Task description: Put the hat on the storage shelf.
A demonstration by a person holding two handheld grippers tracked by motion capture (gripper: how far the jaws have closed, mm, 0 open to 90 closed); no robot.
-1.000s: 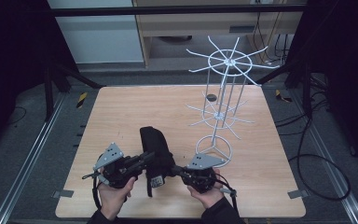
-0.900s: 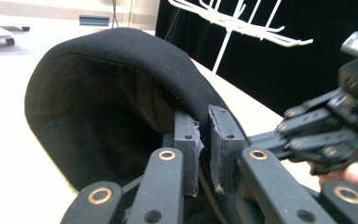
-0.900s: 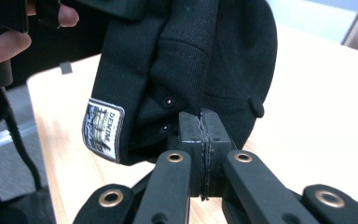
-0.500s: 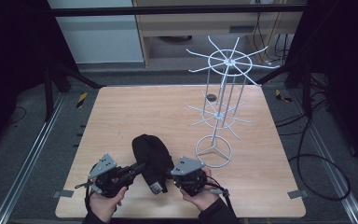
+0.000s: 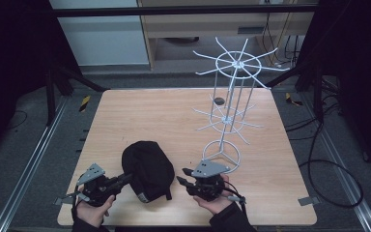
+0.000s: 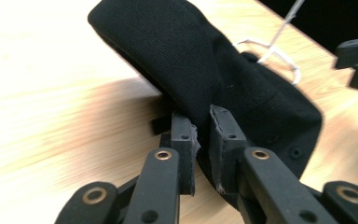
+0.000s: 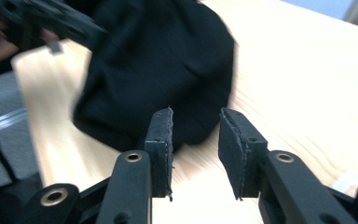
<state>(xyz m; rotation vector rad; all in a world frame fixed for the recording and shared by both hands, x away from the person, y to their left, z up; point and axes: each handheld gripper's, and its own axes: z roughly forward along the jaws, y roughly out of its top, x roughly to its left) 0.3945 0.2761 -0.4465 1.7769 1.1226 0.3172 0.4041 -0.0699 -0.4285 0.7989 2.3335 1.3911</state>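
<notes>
Black cap pinched at its edge by left tongs, lying just beyond freshly opened, empty right tongs.

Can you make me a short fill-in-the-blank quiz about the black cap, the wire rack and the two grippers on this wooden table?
1. The left hand-held gripper is shut on the edge of the black fabric ____.
2. The right hand-held gripper has its jaws ____, nothing between them.
3. The white wire rack stands on the light ____ table.

Missing words: cap; open; wooden
</notes>
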